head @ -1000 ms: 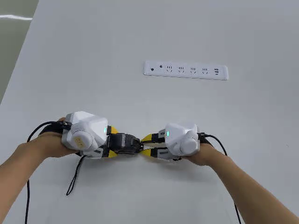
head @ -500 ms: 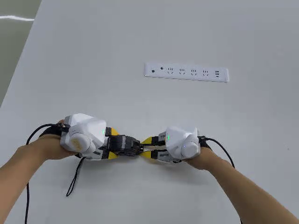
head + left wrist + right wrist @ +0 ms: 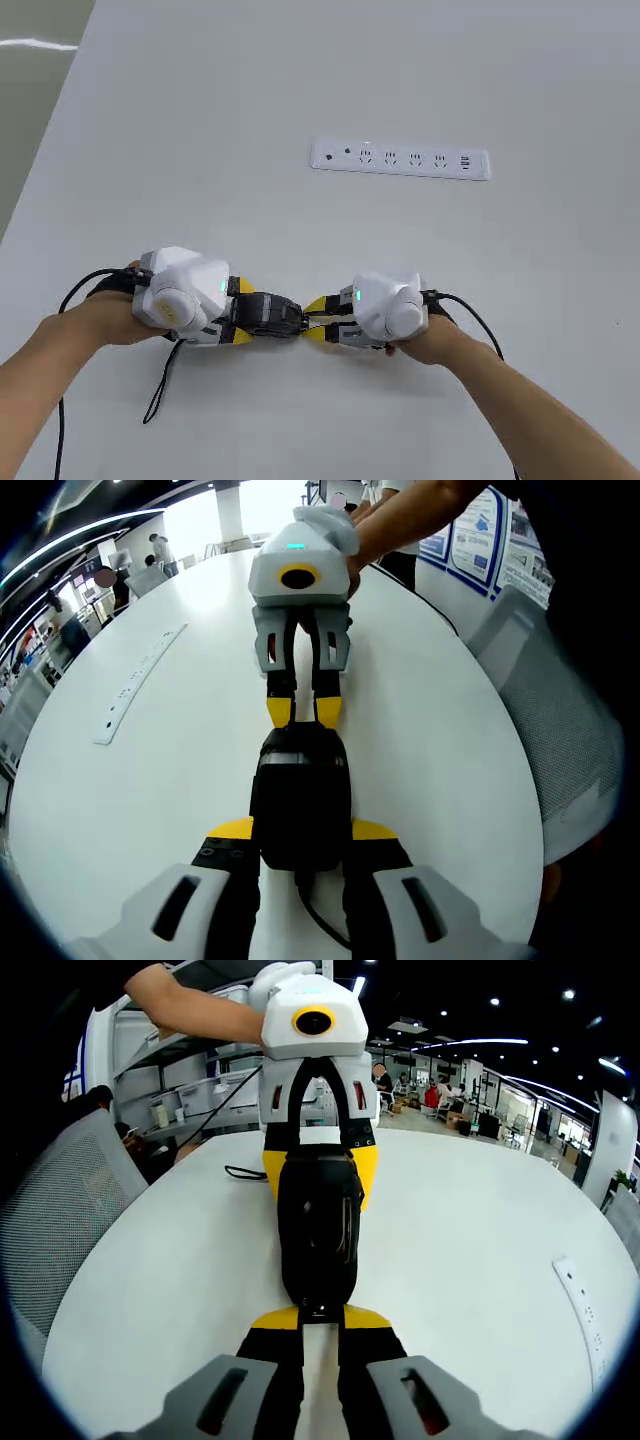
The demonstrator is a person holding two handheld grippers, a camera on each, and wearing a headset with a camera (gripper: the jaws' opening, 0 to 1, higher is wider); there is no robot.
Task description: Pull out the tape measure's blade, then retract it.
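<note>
A black tape measure lies low over the white table, between my two grippers. My left gripper is shut on its case, a yellow-tipped finger on each side; the left gripper view shows the case wedged between them. My right gripper faces it from the right, its jaws closed narrowly at the case's front end on the blade's end hook. Almost no blade shows outside the case. The right gripper also appears in the left gripper view, tips touching the case.
A white power strip lies farther back on the table, right of centre. The tape measure's black wrist strap trails toward the near edge. Cables run from both grippers. A grey mesh chair stands beside the table.
</note>
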